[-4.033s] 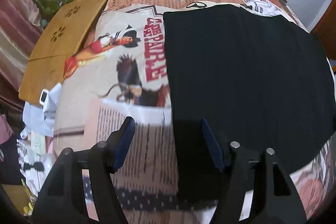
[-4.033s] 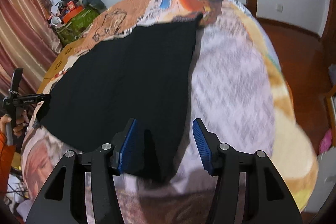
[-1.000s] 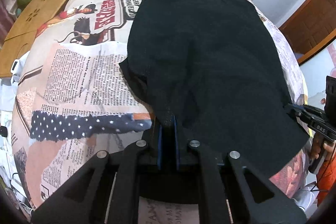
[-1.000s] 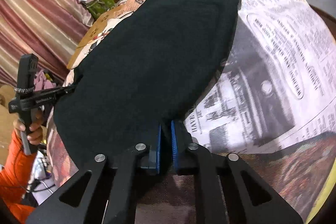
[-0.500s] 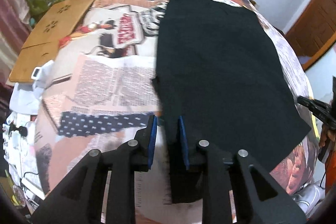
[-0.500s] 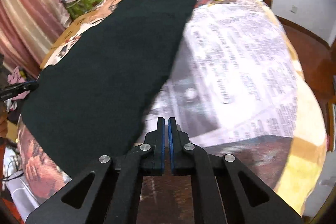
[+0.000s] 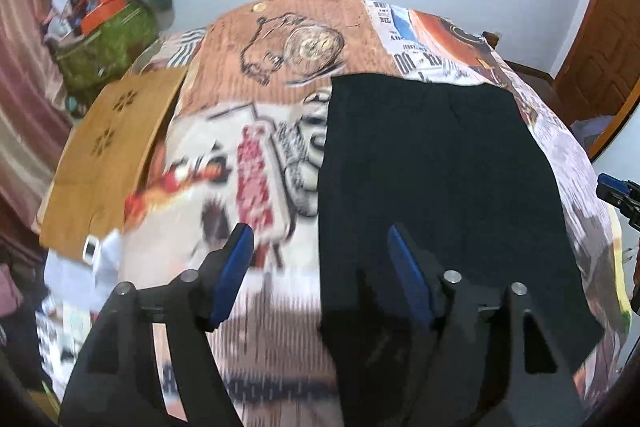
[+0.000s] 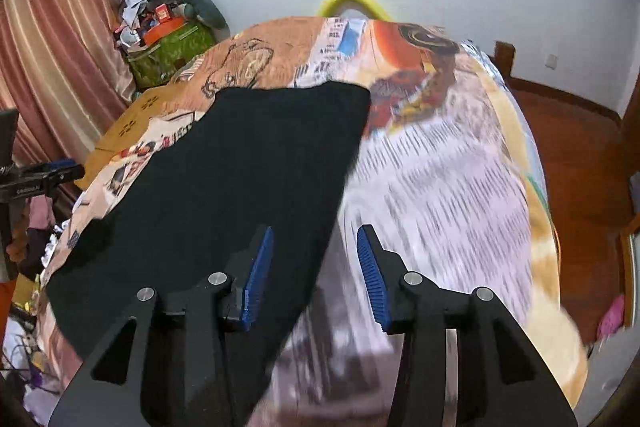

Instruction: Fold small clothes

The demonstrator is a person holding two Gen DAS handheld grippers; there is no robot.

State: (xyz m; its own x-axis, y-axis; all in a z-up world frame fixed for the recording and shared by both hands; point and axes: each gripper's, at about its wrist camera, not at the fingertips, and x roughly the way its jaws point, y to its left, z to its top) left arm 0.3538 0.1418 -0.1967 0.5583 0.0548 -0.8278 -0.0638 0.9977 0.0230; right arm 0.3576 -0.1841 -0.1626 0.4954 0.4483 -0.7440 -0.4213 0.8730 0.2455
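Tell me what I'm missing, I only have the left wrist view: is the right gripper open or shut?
Observer: Open. The right gripper has its jaws spread, with nothing between them.
Operator: Where is it relative to the black cloth?
Observer: It straddles the right edge of the black cloth: one finger is over the cloth, the other over the printed bedsheet.
Operator: Anything past the bed on that side?
Observer: Yes, a bare wooden floor runs along the bed's right side.
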